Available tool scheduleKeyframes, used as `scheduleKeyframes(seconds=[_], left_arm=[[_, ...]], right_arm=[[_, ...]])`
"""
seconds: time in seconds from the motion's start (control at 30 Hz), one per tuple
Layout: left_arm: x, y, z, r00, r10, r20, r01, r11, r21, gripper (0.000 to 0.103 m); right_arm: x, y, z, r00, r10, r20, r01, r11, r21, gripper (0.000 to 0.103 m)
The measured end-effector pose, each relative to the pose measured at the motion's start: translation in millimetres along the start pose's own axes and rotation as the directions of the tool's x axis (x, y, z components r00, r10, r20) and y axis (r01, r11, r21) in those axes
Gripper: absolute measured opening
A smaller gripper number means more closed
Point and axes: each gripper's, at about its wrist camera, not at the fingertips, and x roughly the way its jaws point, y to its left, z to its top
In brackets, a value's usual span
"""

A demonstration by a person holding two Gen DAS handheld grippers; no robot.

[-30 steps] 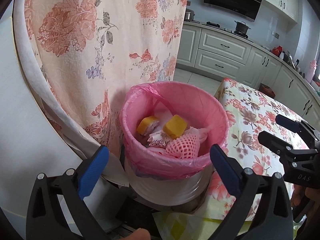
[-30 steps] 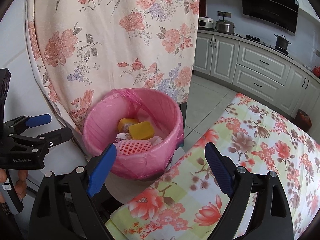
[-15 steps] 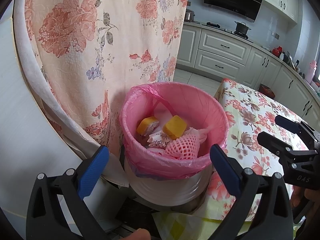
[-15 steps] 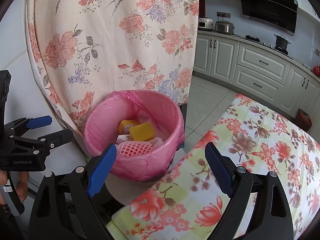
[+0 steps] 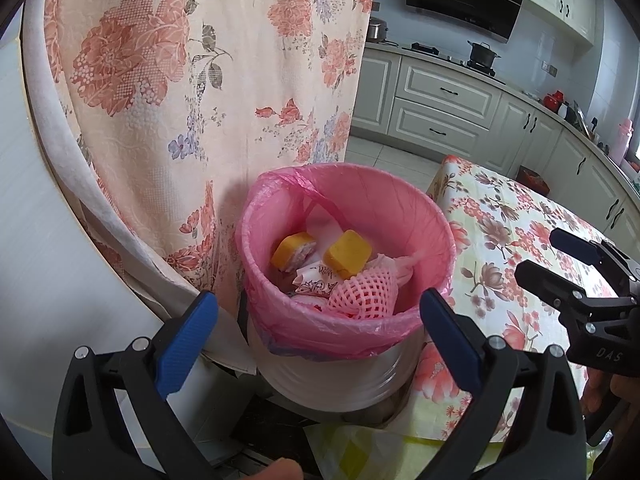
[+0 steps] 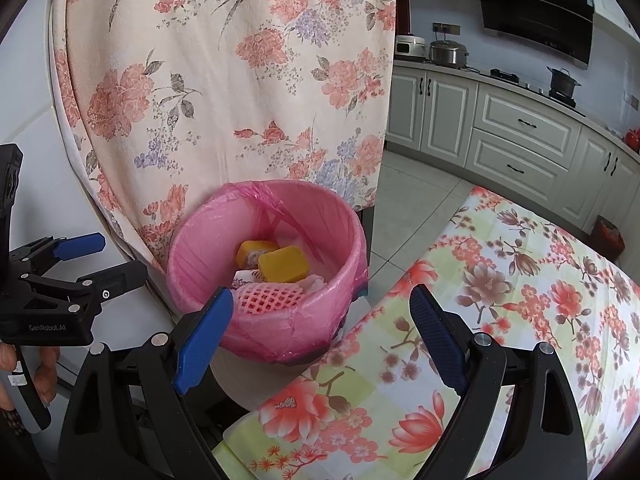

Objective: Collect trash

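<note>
You hold the left gripper (image 5: 318, 312) and the right gripper (image 6: 322, 306) both with jaws wide apart and empty, in front of the white bin (image 5: 340, 376) with the pink bag (image 5: 416, 220). The trash lies inside it: two yellow blocks (image 5: 347, 254), a pink foam net (image 5: 362, 294) and a printed wrapper (image 5: 314, 280). The bin stands between the hanging floral cloth (image 5: 180, 80) and the floral tablecloth (image 6: 500, 320).

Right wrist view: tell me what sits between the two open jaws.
The bin's pink-bagged front rim and the near corner of the floral tablecloth fill that gap; the right gripper holds nothing.
</note>
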Motion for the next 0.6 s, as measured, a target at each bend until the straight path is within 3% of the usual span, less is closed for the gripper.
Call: scheduleKeyframes(seconds=[0.6], left_arm=[[-1.8, 2.1, -1.3, 1.000, -0.028, 0.007, 0.028, 0.999, -0.017, 0.098]], right_arm=[[-0.2, -1.3, -0.2, 1.000, 0.002, -0.002, -0.002, 1.000, 0.002, 0.085]])
